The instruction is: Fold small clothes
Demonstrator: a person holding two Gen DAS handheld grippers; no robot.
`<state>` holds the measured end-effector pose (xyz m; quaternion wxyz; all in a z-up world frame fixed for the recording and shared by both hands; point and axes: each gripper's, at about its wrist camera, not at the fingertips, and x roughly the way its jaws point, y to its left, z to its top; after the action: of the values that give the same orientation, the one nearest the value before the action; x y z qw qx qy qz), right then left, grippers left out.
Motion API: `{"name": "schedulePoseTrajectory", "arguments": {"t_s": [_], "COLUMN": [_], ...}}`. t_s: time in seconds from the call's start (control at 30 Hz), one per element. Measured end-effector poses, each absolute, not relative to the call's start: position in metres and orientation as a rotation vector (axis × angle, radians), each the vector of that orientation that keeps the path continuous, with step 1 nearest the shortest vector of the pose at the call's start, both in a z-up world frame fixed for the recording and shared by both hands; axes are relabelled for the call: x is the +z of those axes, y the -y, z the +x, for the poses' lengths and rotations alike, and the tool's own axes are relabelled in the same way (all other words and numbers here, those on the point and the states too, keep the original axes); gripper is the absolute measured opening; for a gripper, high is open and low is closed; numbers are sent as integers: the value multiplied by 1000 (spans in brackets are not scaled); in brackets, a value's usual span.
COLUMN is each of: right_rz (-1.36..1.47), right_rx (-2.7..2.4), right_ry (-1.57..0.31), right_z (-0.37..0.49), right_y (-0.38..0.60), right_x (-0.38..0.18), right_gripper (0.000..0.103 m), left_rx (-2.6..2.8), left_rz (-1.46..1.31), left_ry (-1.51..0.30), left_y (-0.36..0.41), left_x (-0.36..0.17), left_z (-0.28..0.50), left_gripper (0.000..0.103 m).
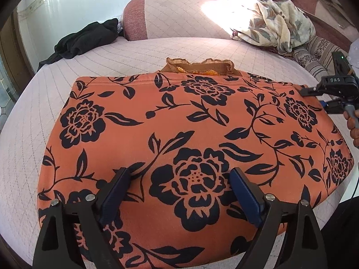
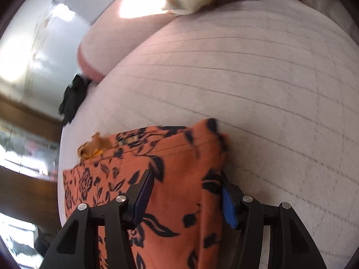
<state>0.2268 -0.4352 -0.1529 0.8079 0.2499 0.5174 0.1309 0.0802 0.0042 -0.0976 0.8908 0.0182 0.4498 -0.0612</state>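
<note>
Two grippers work the orange floral garment [image 1: 179,148], spread flat near the bed's [image 1: 44,103] front edge. Left gripper [image 1: 180,194] hovers spread wide over it; right gripper [image 2: 186,196] straddles its right-hand corner, apparently unpinched. Closing there could bunch the fold.

Your left tool [image 1: 180,180] has black angular arms, silver round screws and dark blue pads. Your right tool [image 2: 187,192] matches it, its housing lettered "DAS", with a green light and grey handle.
</note>
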Motion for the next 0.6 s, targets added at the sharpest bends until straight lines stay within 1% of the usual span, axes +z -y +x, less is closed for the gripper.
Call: {"name": "schedulePoseTrajectory", "arguments": {"t_s": [0.03,0.1,0.17,0.2,0.27,0.3,0.4,0.43,0.47,0.6], "right_rz": [479,386,286,228,166,171,307,312,300,373], "right_rx": [287,252,178,138,103,98,84,63,43,81], "right_ry": [-1128,-1115,-1049,-1022,-1069,-1083,-1033,-1021,-1018,-925], "right_z": [228,226,220,218,224,226,218,214,208,168], "right_y": [427,419,413,409,401,402,417,420,423,426], "right_x": [-150,-140,-123,-118,-134,-145,-141,-135,-128,-95], "right_gripper": [21,18,13,13,13,14,32,45,54,54], "left_rx": [-129,-131,-135,-134,-129,-127,-130,-130,-128,-122], "left_rz": [37,38,40,42,45,46,47,48,46,49], "left_ry": [-931,-923,-914,-912,-910,-913,-914,-913,-914,-920], "left_y": [-5,-4,-5,-4,-3,-2,-3,-2,-3,-2], "left_x": [-98,-98,-99,-99,-100,-100,-99,-99,-99,-99], "left_z": [81,81,80,80,81,81,81,81,81,82], "left_gripper": [91,92,92,92,93,93,93,93,93,93]}}
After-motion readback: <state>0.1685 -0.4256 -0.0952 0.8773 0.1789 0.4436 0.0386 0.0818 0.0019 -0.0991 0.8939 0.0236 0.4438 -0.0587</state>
